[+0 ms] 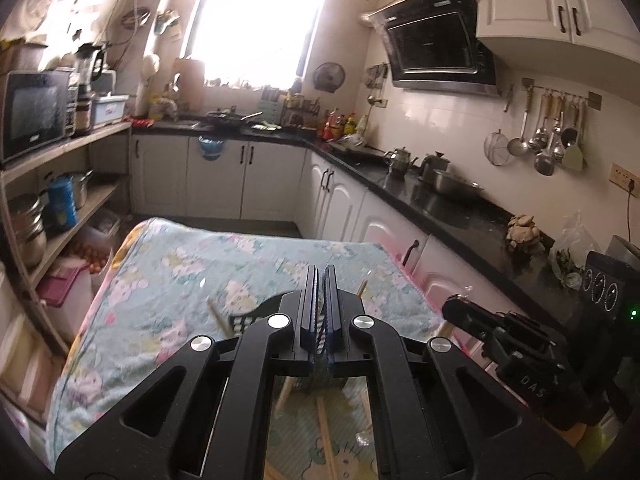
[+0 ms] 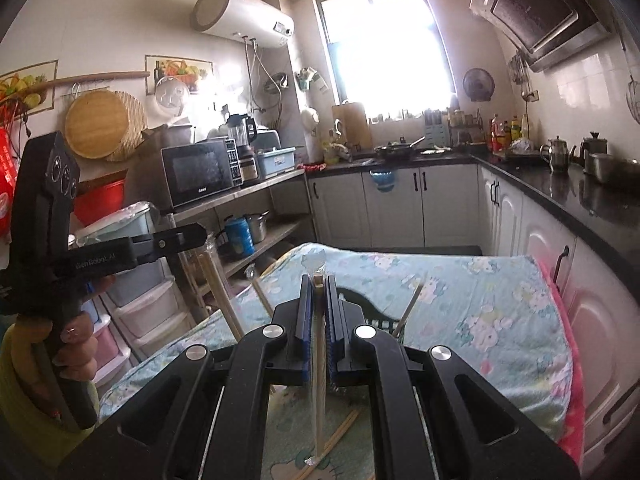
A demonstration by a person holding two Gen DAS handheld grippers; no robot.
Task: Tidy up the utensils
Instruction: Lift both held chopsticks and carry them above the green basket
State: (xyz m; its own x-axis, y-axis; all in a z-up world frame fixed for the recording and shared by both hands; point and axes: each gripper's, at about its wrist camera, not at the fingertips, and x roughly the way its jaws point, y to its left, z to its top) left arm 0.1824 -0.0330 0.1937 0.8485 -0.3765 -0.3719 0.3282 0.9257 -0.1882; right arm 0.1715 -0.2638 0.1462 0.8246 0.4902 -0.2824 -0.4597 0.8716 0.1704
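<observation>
Right gripper (image 2: pixel 319 280) is clamped on a pair of wooden chopsticks in a clear plastic sleeve (image 2: pixel 319 380), the pair standing upright between the blue pads, its top end poking out just above the fingertips and its lower end reaching down toward the floral cloth (image 2: pixel 500 300). Left gripper (image 1: pixel 323 276) has its two fingers pressed together; a bit of clear wrapping shows low between them in the left wrist view, though I cannot tell whether anything solid is pinched there. From the right wrist view that left gripper (image 2: pixel 192 234) sits up and to the left, the person's hand (image 2: pixel 76 344) wrapped around its handle.

Just beyond the fingers sits a dark slotted utensil basket (image 2: pixel 360 308) on the cloth, with loose chopsticks (image 2: pixel 408 308) leaning up out of it. More chopsticks (image 2: pixel 336 436) lie flat on the cloth below the right gripper (a couple crossed near the clamped pair's lower tip).

Outward now: white cabinets (image 1: pixel 224 176) under a black countertop (image 1: pixel 440 196), two metal kettles (image 1: pixel 400 158) and a steel bowl on it, ladles and spatulas hanging on the wall rail (image 1: pixel 552 136), a microwave (image 2: pixel 200 172) on the open shelf, bright window (image 2: pixel 384 52) behind.
</observation>
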